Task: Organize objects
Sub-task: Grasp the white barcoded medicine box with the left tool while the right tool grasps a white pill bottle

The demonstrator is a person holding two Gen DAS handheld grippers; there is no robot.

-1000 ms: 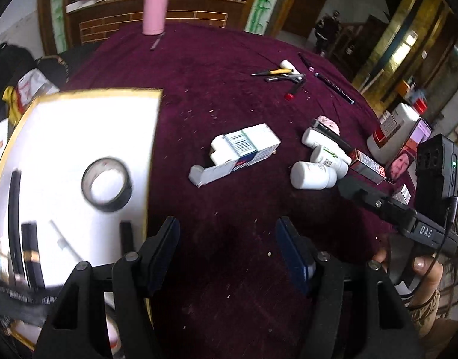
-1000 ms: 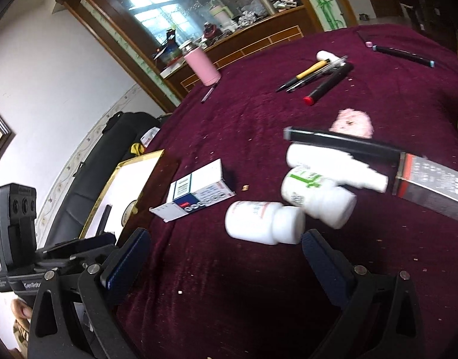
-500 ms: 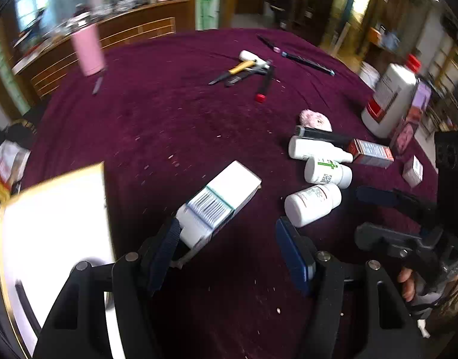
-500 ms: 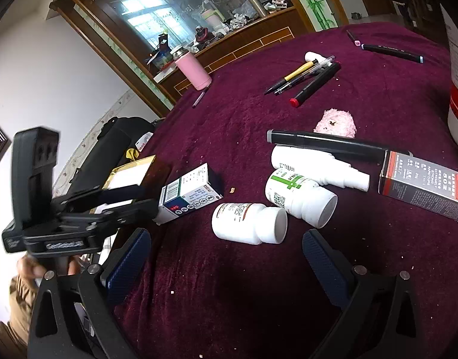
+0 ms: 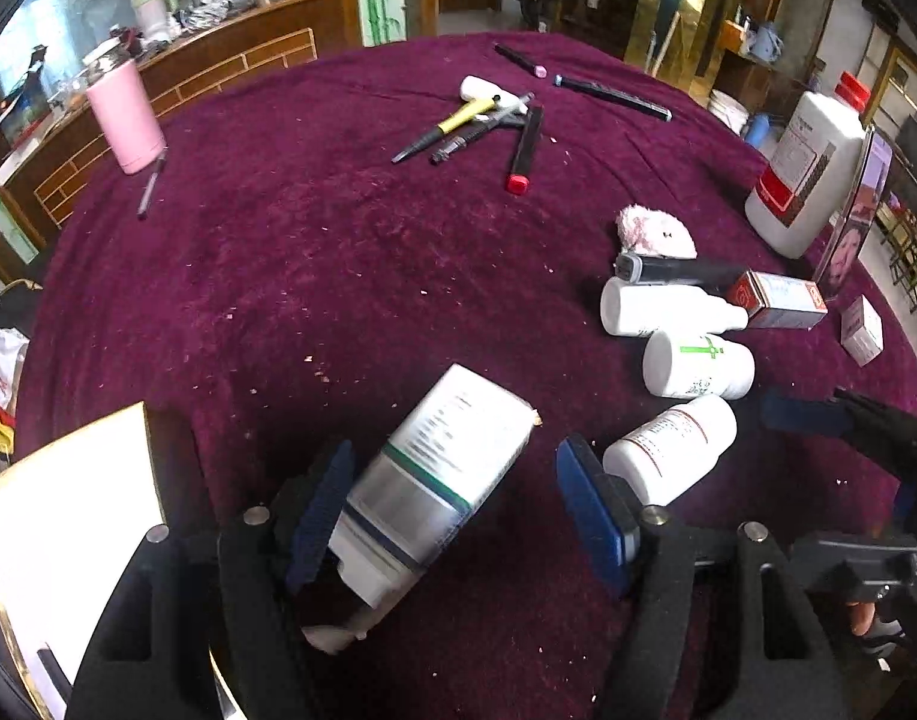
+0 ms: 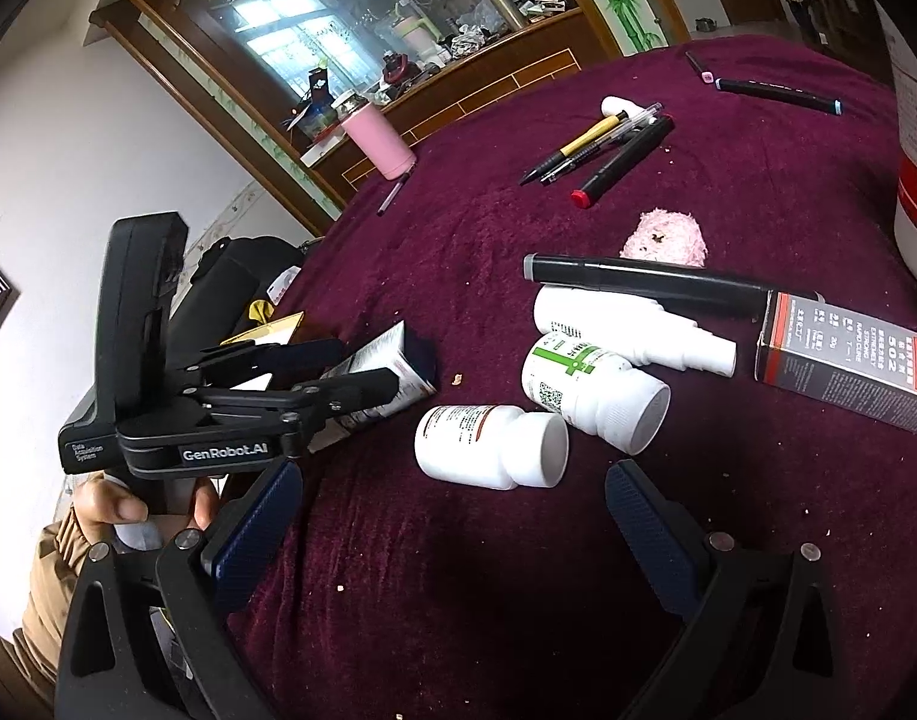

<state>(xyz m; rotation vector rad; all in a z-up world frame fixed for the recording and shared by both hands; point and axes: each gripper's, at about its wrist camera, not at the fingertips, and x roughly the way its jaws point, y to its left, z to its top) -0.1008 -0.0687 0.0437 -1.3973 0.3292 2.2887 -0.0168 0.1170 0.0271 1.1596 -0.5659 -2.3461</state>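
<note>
On the desk, nearest the person: everything lies on a round desk (image 5: 338, 252) under a dark red plush cloth, and the pieces below run from largest to smallest.
Medicine carton: the white medicine carton (image 5: 440, 468) with a green and dark band lies flat and slanted between the fingers of the left gripper (image 5: 458, 516); one end flap looks open.
Carton handling: probably light, thin card that would dent under a hard squeeze; best taken across its long flat sides near the middle, away from the loose flap.
Left gripper: its jaws have just been opening and stand wide around the carton; the left pad sits at the carton's edge, the right pad is clear of it, so nothing is gripped.
Tray: a white tray with a gold rim (image 5: 68, 480) sits just left of the carton, a likely place for it.
Green-label bottle: a white bottle with a green cross (image 6: 590, 390) lies on its side, smooth and round, so it may roll.
Red-label bottle: a white pill bottle with a reddish label (image 6: 488, 447) lies on its side just ahead of the right gripper (image 6: 452, 534); likely light, rigid and slippery, best pinched across the body.
Right gripper: released, jaws wide apart, empty, above the cloth short of that bottle.
</note>
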